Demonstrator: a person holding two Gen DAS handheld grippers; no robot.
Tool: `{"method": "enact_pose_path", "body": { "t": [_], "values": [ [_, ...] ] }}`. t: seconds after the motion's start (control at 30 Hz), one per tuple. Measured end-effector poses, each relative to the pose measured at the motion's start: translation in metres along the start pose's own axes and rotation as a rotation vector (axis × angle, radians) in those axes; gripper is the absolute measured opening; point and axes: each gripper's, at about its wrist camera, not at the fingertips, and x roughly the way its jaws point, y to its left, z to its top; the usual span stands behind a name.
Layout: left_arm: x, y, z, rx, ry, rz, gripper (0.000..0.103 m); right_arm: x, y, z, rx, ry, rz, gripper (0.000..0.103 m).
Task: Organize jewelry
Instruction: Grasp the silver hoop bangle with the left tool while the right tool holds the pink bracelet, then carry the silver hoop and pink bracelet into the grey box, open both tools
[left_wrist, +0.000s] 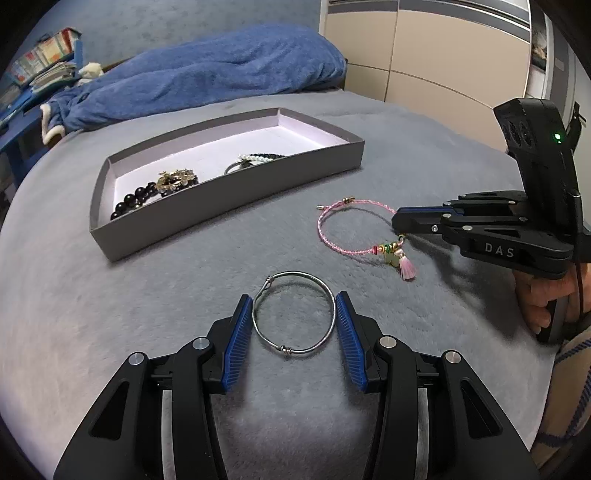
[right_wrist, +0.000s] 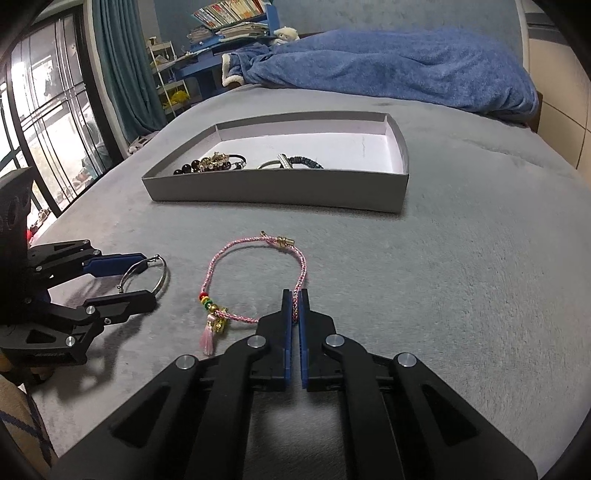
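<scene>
Left wrist view: we hold the left gripper (left_wrist: 293, 308) angled down at the bed (left_wrist: 184, 295), its blue pads (left_wrist: 242, 332) pressing both sides of the silver bangle (left_wrist: 293, 317), which lies flat on the grey cover near the bed's front edge. To the right, the right gripper (left_wrist: 400, 229) comes in almost level, and a hand (left_wrist: 539, 306) wraps its handle. In the right wrist view that gripper (right_wrist: 294, 306) also tilts down, its fingers closed tight on the cord of the pink bracelet (right_wrist: 255, 280); the tassel and beads rest on the cover. The grey box (right_wrist: 277, 184) sits farther toward the middle of the bed, holding beaded bracelets (right_wrist: 210, 164) along its near wall.
</scene>
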Motion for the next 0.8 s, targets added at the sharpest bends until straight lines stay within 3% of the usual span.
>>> {"method": "enact_pose_path", "body": {
  "t": [0.4,0.8],
  "values": [
    [-0.018,0.022,0.01,-0.078,-0.073,-0.017,0.047,-0.016,0.004,0.015,-0.014,-0.063,0.024,0.003],
    [-0.026,0.03,0.058,-0.077,-0.165,0.029,0.047,-0.031,0.011,0.058,-0.059,-0.133,0.043,0.003]
  ]
}}
